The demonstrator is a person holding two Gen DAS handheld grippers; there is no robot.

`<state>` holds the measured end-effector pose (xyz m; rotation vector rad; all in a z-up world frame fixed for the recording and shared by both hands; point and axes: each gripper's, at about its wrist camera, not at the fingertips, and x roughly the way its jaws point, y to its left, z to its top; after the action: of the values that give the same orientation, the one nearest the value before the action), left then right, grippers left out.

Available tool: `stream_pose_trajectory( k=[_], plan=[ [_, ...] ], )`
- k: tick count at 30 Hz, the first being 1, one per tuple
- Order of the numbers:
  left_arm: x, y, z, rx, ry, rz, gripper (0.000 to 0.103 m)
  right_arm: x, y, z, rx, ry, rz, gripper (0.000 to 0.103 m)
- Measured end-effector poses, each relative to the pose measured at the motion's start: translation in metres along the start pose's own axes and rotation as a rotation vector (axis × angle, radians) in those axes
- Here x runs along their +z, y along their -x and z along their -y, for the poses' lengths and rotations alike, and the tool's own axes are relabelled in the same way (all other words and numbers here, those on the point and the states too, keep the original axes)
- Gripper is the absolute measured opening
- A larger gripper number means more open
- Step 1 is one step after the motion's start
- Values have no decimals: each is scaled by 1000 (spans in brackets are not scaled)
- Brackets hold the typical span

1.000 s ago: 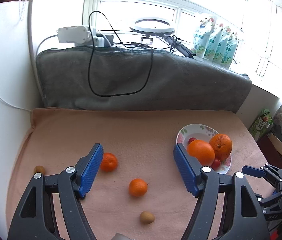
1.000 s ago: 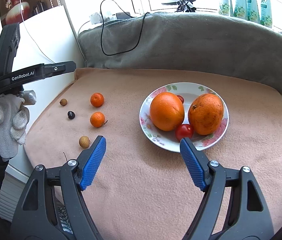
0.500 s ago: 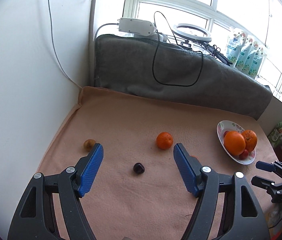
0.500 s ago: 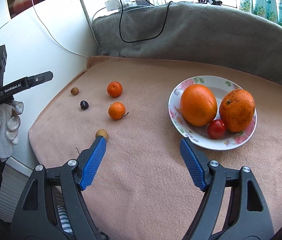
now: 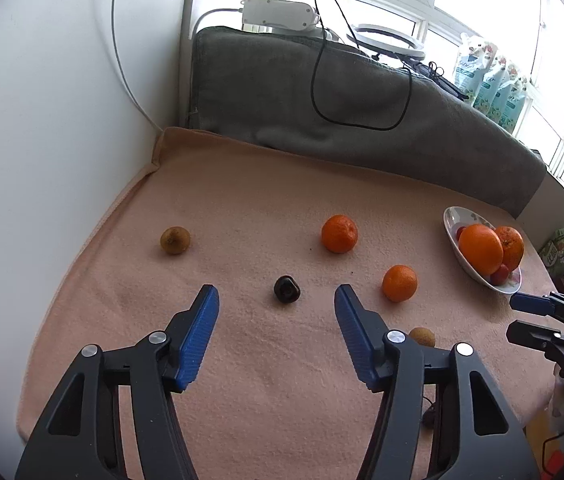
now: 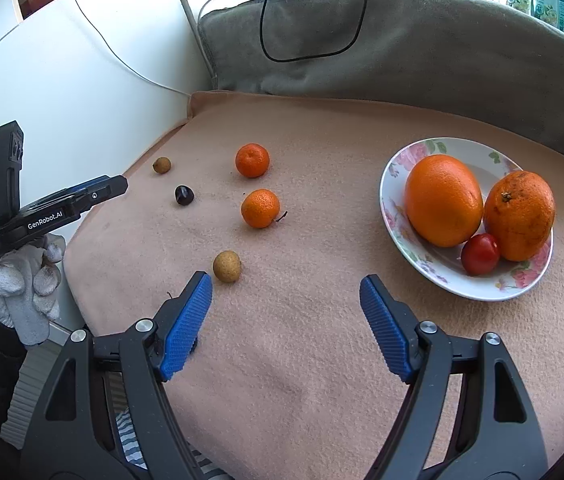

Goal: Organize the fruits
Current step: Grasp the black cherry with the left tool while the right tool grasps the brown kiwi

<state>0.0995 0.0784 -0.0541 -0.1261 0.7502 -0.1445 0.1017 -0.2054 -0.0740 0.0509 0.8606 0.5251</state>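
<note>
My left tongs point down at the peach towel that covers the tabletop. Their blue pads are apart and are closing, and they touch nothing. The dark plum lies on the towel just beyond the tips, in the middle of the left wrist frame, in line with the gap but not between the pads. To the upper left of it lies a small brown longan. To the upper right lies a mandarin, and a second mandarin lies right of the plum. Another longan shows partly behind the right finger.

At the right edge of that frame stands the flowered plate. In the right wrist frame it sits at the upper right and holds a big orange, a rougher orange and a small red tomato, all touching each other.

My right tongs stand wide apart and empty over bare towel, in the lower middle of that frame. My gloved left hand is at the left edge. A grey blanket lies behind the towel.
</note>
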Motion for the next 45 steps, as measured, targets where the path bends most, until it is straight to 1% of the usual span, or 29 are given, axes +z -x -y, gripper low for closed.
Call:
stream_pose_trajectory(
  k=[1,3,4,6,7,12,15,18,23,32,34,36,41,45],
  plan=[
    [-1,-3,0,-6,3,-7,54,0,-2,-2,6,1,-4,79],
    [-2,-9,2,-18,0,-20,46,0,-7,-6,15,7,-11,79],
    [-3,-12,3,-22,-5,-25,44,-1,-9,-7,19,11,-14,78],
    [-4,-18,6,-28,-19,-37,39,-1,-15,-11,24,21,-22,71],
    [-4,-22,7,-30,-25,-44,38,-1,-17,-12,29,24,-29,70],
    [-4,-38,7,-30,-35,-72,33,1,-33,-16,60,30,-66,55],
    [-3,-45,5,-30,-32,-84,31,1,-42,-19,77,40,-83,50],
    [-2,-52,4,-29,-40,-99,30,2,-50,-22,86,49,-98,48],
    [0,-61,4,-27,-50,-113,29,3,-62,-24,95,51,-118,44],
    [3,-74,3,-18,-59,-129,29,6,-79,-32,99,65,-137,41],
    [3,-76,3,-18,-60,-133,24,6,-82,-33,97,68,-141,40],
    [3,-78,3,-16,-61,-135,24,5,-85,-34,93,70,-147,38],
    [2,-82,3,-16,-60,-140,23,4,-87,-34,85,70,-152,36],
    [2,-84,2,-20,-52,-142,21,6,-87,-37,79,79,-148,35]
  ],
)
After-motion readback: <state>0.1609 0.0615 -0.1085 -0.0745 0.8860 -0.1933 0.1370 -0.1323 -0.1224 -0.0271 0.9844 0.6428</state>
